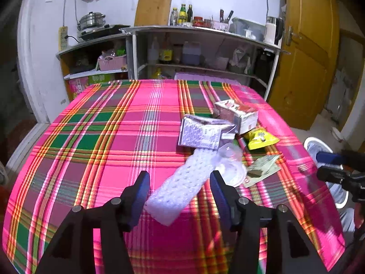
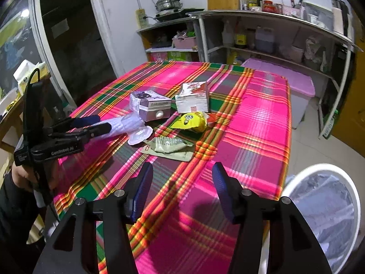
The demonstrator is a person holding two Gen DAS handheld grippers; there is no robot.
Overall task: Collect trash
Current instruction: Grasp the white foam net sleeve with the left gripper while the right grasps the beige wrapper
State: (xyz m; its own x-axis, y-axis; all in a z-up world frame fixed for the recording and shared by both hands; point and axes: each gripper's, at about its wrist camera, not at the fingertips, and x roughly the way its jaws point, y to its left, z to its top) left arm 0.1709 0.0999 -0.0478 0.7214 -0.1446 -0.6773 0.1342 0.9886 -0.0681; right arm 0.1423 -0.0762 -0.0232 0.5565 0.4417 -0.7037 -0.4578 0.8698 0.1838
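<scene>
- The left tongs (image 1: 180,194) are seen spread wide; a white foam sleeve (image 1: 182,187) lies between the blue pads, apparently untouched (blur hides the contact).
- The right tongs (image 2: 182,191) are held wide over the plaid table (image 2: 262,114), nothing between them.
- Beyond the sleeve, a lilac box (image 1: 200,134), a red-and-white carton (image 1: 237,114) and a yellow wrapper (image 1: 260,138) are clustered.
</scene>
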